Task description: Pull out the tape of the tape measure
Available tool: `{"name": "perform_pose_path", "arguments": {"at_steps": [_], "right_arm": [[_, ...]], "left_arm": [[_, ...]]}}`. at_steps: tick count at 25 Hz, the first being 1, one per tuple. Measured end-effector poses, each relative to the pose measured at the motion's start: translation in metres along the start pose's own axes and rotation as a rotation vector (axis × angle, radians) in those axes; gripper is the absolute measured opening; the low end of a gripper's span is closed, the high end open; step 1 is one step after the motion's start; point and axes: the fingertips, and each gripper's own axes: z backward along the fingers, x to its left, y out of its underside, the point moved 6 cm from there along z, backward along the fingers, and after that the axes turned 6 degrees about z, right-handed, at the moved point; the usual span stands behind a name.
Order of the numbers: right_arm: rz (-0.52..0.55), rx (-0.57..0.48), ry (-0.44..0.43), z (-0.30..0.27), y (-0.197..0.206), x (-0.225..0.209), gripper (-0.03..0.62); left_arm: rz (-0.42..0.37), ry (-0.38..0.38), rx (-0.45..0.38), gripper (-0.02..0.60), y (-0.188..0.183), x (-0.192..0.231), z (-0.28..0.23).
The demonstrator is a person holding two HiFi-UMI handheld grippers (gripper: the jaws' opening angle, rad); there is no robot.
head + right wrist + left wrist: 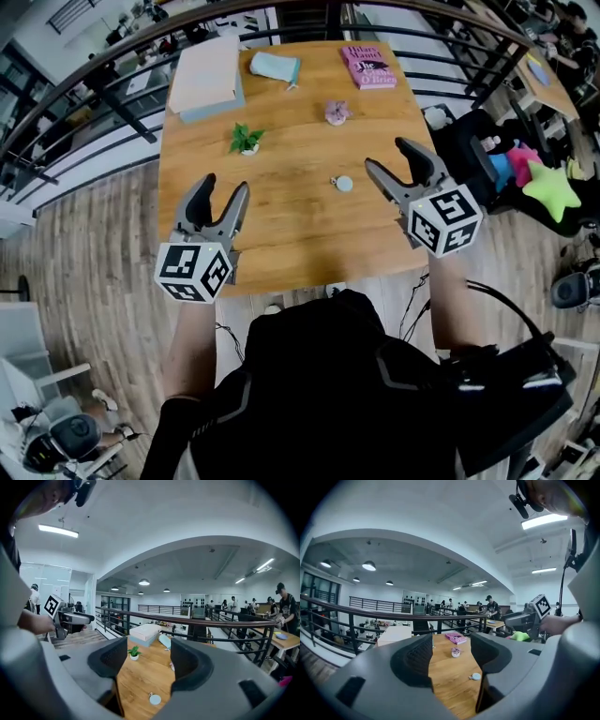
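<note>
The tape measure (344,184) is a small round pale-blue case with a short tab, lying on the wooden table (291,234) right of centre. It also shows between the jaws in the left gripper view (476,677) and in the right gripper view (154,699). No tape is drawn out. My left gripper (226,185) hovers open over the table's front left, well apart from the case. My right gripper (386,155) stands open just right of the case, not touching it. Both hold nothing.
At the table's far edge lie a white-and-blue book stack (206,77), a light-blue pouch (275,67) and a pink book (367,66). A small potted plant (246,140) and a little pink trinket (337,112) sit mid-table. A black railing (112,70) runs behind; a green star plush (551,187) lies off to the right.
</note>
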Motion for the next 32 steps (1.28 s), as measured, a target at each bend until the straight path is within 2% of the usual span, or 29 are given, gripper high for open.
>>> {"name": "perform_pose_path", "arguments": {"at_steps": [9, 14, 19, 24, 32], "right_arm": [[0.010, 0.104, -0.176, -0.058, 0.064, -0.016, 0.287], [0.033, 0.176, -0.242, -0.084, 0.117, -0.022, 0.270], [0.042, 0.261, -0.309, -0.106, 0.170, -0.026, 0.273], [0.077, 0.345, -0.379, -0.125, 0.217, -0.026, 0.273], [0.124, 0.434, -0.489, -0.151, 0.269, -0.013, 0.309]], "left_arm": [[0.077, -0.039, 0.120, 0.268, 0.047, 0.001, -0.035], [0.127, -0.024, 0.178, 0.267, 0.084, -0.006, -0.059], [0.162, -0.046, 0.232, 0.253, 0.117, -0.011, -0.078], [0.182, -0.124, 0.277, 0.251, 0.144, -0.009, -0.090], [0.226, -0.138, 0.331, 0.252, 0.170, -0.012, -0.102]]}}
